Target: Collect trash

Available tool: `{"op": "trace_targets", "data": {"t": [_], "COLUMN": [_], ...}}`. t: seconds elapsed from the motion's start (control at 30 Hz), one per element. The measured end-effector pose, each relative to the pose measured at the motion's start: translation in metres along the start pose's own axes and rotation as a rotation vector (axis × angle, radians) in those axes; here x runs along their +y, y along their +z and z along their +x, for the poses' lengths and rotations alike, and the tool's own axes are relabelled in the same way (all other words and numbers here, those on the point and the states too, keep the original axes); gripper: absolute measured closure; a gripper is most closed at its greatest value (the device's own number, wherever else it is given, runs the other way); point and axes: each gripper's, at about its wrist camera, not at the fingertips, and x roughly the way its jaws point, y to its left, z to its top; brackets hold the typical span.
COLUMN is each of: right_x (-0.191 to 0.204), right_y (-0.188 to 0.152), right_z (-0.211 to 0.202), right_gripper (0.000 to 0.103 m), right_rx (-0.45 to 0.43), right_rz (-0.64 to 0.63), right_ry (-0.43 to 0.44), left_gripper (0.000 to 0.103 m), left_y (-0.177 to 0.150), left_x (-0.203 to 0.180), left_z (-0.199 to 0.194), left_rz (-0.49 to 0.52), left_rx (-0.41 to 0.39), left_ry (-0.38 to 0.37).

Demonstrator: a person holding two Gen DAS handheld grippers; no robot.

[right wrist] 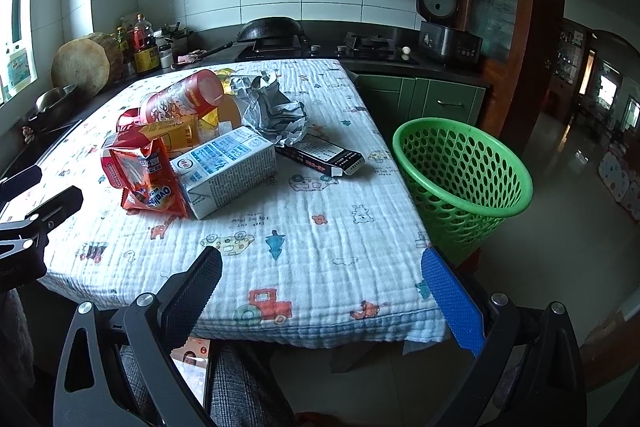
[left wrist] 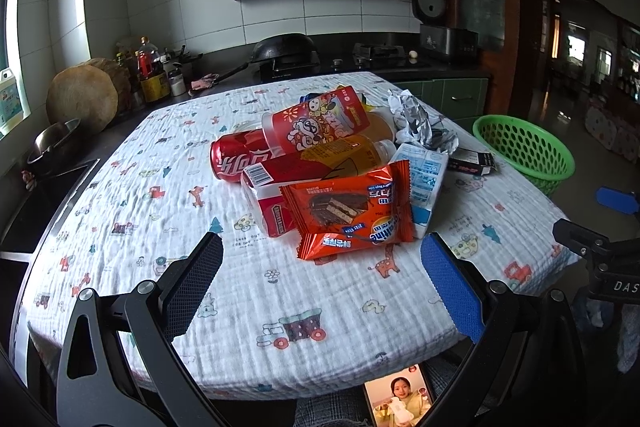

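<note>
Left tongs [left wrist: 322, 255]: mine, nearest the lens, jaws spread wide and holding nothing, over the near edge of the surface [left wrist: 240, 299], aimed at the pile.
Right tongs [right wrist: 322, 269]: also wide apart and empty, over the near right corner of the surface, with the basket just past the right finger.
Pile: every piece I can see sits heaped mid-surface, toward the far edge. Wrapper [left wrist: 352, 207], orange, lies nearest me, leaning on a red-and-white carton [left wrist: 266, 199]; a white-and-blue carton [left wrist: 424, 179] touches its right side.
Behind: a can [left wrist: 236, 155] on its side, a bottle [left wrist: 340, 155] with an orange label lying across it, a red cup [left wrist: 320, 119] on top.
Far right of pile: crumpled paper [left wrist: 416, 123], and a flat black box [right wrist: 320, 155] just beside it toward the right edge.
Basket [right wrist: 464, 167]: green, off the surface beyond its right edge; I see nothing inside, though its bottom is partly hidden.
Progress: I judge nothing collected yet; the whole heap is left to move.
Next, as I read it: the wrapper is the easiest first pick for my left tongs.
</note>
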Motion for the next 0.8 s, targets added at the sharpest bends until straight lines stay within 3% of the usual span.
{"op": "trace_targets", "data": {"t": [0.33, 0.43, 0.8], "right_x": [0.006, 0.006, 0.006], "right_y": [0.007, 0.013, 0.051], "right_z": [0.005, 0.009, 0.034], "right_gripper": [0.006, 0.006, 0.007], "right_rx": [-0.002, -0.009, -0.022], "right_rz": [-0.025, -0.035, -0.069], "right_ry": [0.016, 0.026, 0.137], "left_gripper": [0.005, 0.011, 0.017], "left_y": [0.004, 0.005, 0.014], "left_x": [0.006, 0.008, 0.014], "left_z": [0.007, 0.010, 0.020], "left_rz": [0.041, 0.055, 0.138], "left_rx": [0.001, 0.007, 0.007], "left_ry": [0.000, -0.013, -0.074]}}
